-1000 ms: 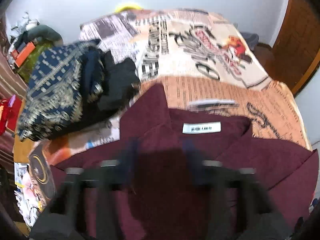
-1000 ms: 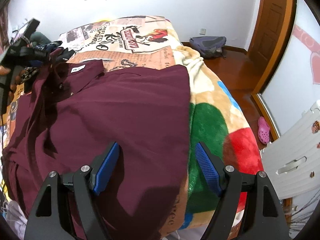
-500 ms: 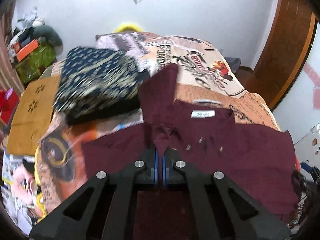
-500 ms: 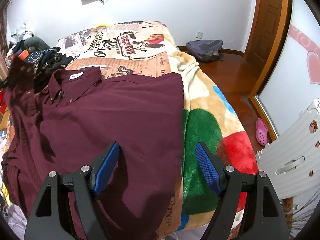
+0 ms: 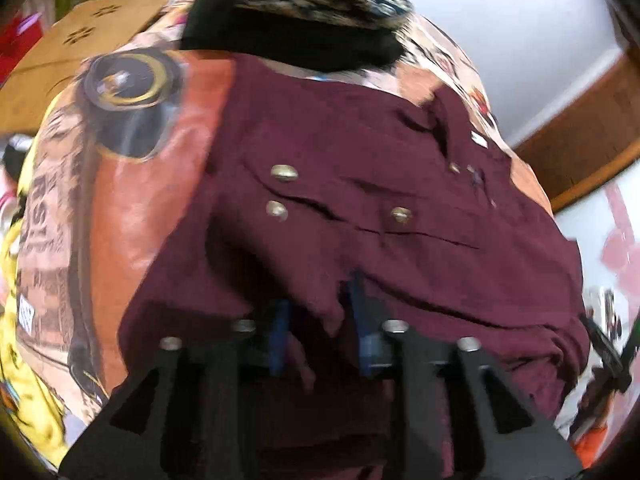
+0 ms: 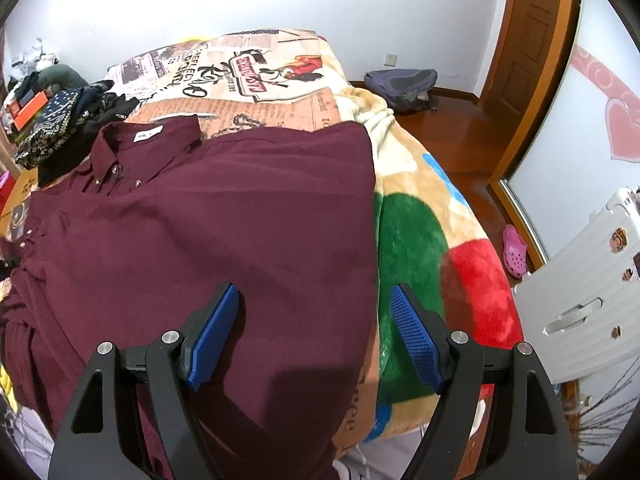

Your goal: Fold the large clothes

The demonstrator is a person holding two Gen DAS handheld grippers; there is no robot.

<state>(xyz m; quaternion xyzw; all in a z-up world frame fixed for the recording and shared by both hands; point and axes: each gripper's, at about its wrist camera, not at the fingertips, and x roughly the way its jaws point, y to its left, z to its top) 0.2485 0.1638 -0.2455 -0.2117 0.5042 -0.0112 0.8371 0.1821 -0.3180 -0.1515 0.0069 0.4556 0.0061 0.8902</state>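
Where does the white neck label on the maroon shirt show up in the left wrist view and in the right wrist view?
Left wrist: the white neck label is a tiny blurred patch at upper right, on the maroon shirt, far from the left tongs.
Right wrist: the label sits upper left, inside the collar.
Shared landmark: the dark patterned clothes pile beyond the shirt.
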